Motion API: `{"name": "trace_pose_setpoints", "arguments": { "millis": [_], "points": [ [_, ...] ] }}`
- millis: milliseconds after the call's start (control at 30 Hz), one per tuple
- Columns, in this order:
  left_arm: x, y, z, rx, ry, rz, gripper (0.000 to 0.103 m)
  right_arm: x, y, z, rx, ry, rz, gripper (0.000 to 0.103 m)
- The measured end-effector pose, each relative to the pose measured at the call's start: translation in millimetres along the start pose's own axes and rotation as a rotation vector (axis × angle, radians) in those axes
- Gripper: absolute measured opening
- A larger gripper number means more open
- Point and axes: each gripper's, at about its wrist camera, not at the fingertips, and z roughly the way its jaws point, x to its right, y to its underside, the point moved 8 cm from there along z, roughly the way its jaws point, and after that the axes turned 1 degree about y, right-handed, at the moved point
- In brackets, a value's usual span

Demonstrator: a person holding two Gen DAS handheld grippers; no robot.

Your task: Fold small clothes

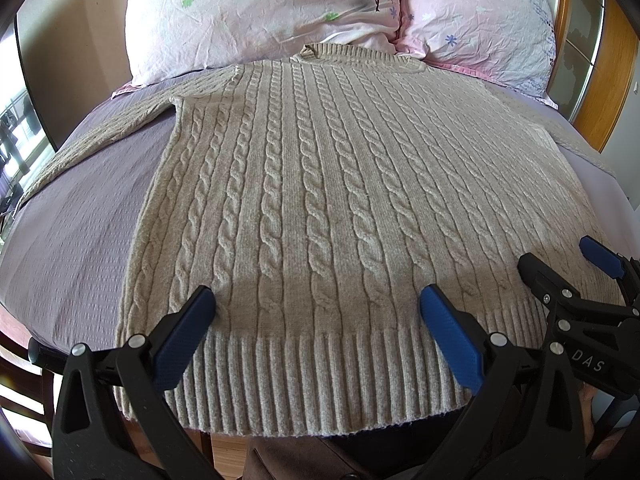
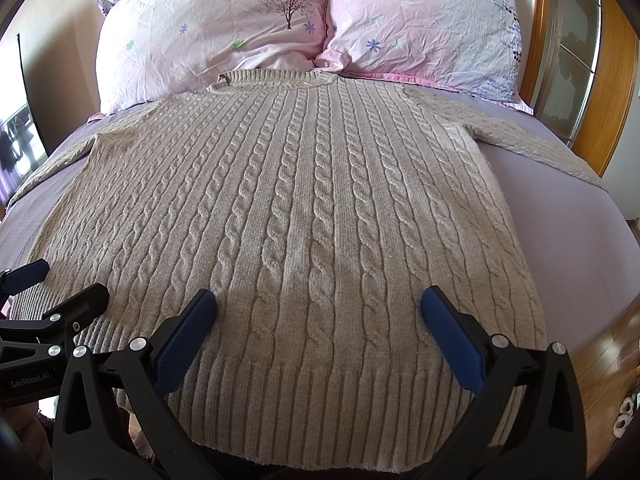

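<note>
The sweater [image 1: 320,200] is laid flat on the bed [image 1: 72,240], collar toward the pillows [image 1: 248,12]. Left gripper [image 1: 318,304] and right gripper [image 2: 319,304] are held spread over its hem (nothing pinched). Hem corners are best gripped evenly.

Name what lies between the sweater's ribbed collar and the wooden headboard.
Two pink floral pillows lie between the sweater's collar and the headboard, side by side; the right wrist view shows this best.
</note>
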Motion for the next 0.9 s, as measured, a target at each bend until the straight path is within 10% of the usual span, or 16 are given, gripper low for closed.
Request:
{"name": "trace_pose_setpoints", "arguments": {
  "millis": [200, 400, 567, 900],
  "points": [
    [1, -2, -4, 0.059, 0.017, 0.042, 0.101, 51, -40, 0, 0.062, -0.198, 0.144, 0.102],
    [-11, -24, -3, 0.081, 0.188, -0.014, 0.101, 234, -90, 11, 0.110, -0.008, 0.558, 0.102],
    [-31, -60, -1, 0.173, 0.310, -0.117, 0.101, 368, -89, 49, 0.036, 0.088, 0.943, 0.066],
    [-55, -106, 6, 0.270, 0.387, -0.227, 0.101, 477, -94, 90, 0.063, 0.197, 1.153, 0.034]
  ]
}}
